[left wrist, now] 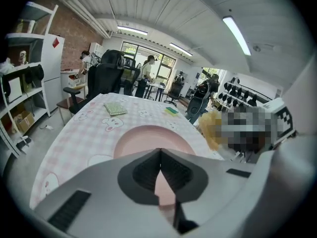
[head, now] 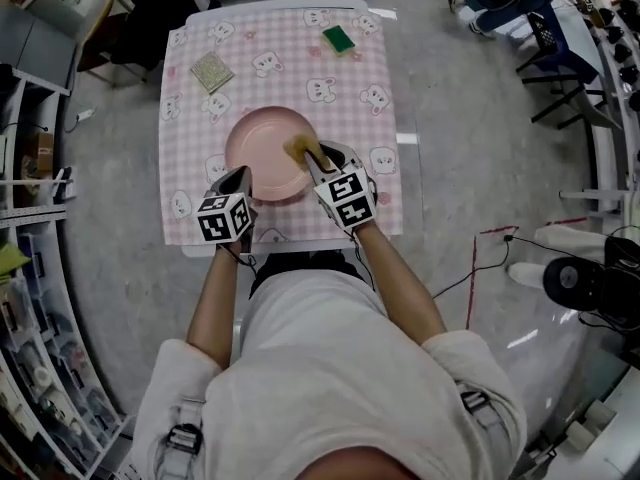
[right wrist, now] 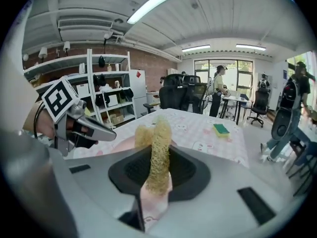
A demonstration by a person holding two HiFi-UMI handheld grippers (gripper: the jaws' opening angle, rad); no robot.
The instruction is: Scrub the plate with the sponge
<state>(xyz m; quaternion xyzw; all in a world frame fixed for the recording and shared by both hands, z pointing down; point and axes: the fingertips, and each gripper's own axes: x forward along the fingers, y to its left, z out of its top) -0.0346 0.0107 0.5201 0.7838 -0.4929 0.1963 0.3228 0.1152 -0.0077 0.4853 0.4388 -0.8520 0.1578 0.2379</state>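
Note:
A round pink plate (head: 262,158) (left wrist: 148,135) lies on the table near its front edge. My right gripper (head: 313,160) (right wrist: 158,158) is shut on a yellow fibrous sponge (head: 301,148) (right wrist: 159,133), which sticks up out of the jaws. It holds the sponge over the plate's right part. My left gripper (head: 243,176) (left wrist: 159,151) is shut with nothing between its jaws. Its tips are at the plate's near left rim. From the left gripper view the sponge (left wrist: 215,128) shows at the right.
The table wears a pink checked cloth (head: 190,118) with rabbit prints. A green sponge (head: 338,38) (right wrist: 221,129) lies at the far right, a pale scouring pad (head: 212,71) (left wrist: 115,108) at the far left. Shelves stand left; chairs and people are beyond the table.

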